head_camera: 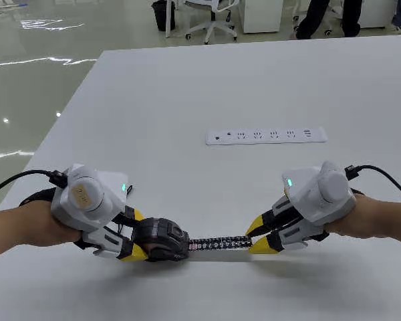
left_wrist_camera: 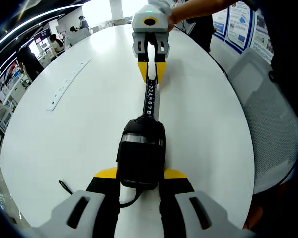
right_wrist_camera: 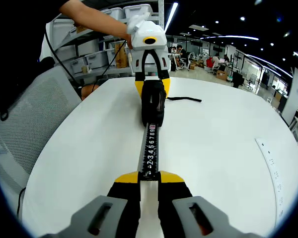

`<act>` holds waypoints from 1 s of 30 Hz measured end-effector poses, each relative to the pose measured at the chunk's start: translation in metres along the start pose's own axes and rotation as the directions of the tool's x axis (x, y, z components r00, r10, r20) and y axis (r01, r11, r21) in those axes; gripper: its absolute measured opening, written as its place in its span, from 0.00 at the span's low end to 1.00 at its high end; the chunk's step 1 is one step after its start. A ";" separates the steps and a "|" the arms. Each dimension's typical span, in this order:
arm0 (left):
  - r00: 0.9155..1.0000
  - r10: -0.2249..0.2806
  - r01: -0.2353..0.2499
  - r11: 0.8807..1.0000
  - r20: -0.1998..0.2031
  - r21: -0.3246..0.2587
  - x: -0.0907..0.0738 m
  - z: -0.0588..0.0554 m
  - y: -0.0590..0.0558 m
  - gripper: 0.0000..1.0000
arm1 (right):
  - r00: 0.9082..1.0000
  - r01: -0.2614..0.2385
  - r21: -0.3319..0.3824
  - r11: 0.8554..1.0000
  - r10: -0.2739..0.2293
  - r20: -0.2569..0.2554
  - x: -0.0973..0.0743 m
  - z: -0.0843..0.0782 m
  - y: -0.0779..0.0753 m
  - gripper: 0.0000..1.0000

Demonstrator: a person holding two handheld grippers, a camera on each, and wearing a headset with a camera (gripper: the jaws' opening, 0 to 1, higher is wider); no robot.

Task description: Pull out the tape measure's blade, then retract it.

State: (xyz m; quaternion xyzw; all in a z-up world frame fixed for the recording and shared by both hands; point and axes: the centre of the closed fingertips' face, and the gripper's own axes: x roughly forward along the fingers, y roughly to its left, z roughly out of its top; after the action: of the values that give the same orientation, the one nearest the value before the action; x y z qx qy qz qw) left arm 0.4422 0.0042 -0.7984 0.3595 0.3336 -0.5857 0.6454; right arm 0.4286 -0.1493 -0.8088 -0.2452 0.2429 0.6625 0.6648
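We hold the tape measure (head_camera: 162,239) low over the near edge of the table (head_camera: 254,80). Its dark case is pinched from both sides by the left gripper (head_camera: 136,234). We cannot tell whether the case rests on the table or hangs just above it.

The blade (head_camera: 220,243) is out by a short stretch, and a brief run of printed numerals shows between the case mouth and the right gripper (head_camera: 255,237). That gripper is pressed together on the blade's free end.

What matters for the next move is the line of the blade. It runs straight across in front of us, left to right, from case to free end, and both grippers point along it, facing one another. In each gripper view the blade leads dead ahead to the other gripper.

We judge the pull to be only partly done. To draw more blade, the right gripper should travel directly away from the left along this same line, with no swing toward the power strip (head_camera: 266,136) farther back. To retract, it should come back along the same line. Any sideways drift would likely bend or twist the blade at the case mouth.
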 end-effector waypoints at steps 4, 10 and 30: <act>1.000 0.001 -0.001 1.000 0.000 -0.001 0.000 0.000 0.000 0.25 | 1.000 0.001 -0.001 1.000 -0.001 -0.001 -0.001 -0.001 0.000 0.11; 1.000 0.003 -0.003 1.000 -0.001 -0.001 0.000 0.000 -0.001 0.25 | 1.000 0.000 0.002 1.000 0.000 -0.003 -0.003 -0.002 0.001 0.11; 1.000 0.004 -0.004 1.000 0.000 0.000 0.000 -0.001 0.000 0.25 | 1.000 -0.002 0.007 1.000 0.002 -0.007 -0.010 -0.006 0.001 0.11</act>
State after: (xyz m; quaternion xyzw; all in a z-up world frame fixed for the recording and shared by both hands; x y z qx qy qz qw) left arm 0.4426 0.0053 -0.7988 0.3601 0.3328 -0.5842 0.6467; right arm 0.4279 -0.1607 -0.8074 -0.2449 0.2478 0.6616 0.6640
